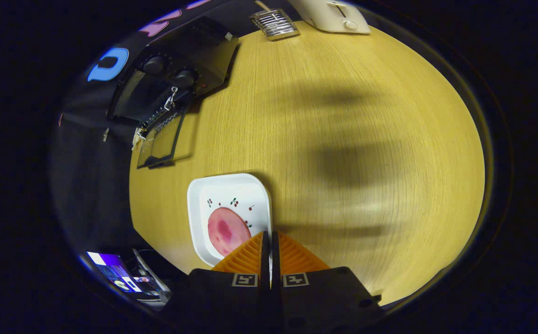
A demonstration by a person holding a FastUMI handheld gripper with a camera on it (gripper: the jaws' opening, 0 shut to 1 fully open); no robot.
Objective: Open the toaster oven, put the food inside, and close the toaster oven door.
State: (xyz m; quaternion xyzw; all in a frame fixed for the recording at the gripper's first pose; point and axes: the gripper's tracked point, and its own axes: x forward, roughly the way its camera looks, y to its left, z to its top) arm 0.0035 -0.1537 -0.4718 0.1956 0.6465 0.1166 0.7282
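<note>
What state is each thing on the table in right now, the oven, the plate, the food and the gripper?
toaster oven: door open, folded down toward the table.
plate: flat on the table, holding the food.
slice of meat: lying on the plate, not yet picked up.
gripper: fingers shut together at the plate's edge, holding nothing.
white toaster: upright at the far side of the table.

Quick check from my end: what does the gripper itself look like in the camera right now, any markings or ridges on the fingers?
The gripper has two wedge-shaped fingers with ribbed, ridged faces, pressed together with only a thin seam between them. They mount on a dark, blocky body. Each side of the body carries a small square black-and-white fiducial marker just behind the fingers. No cables are visible.
</note>
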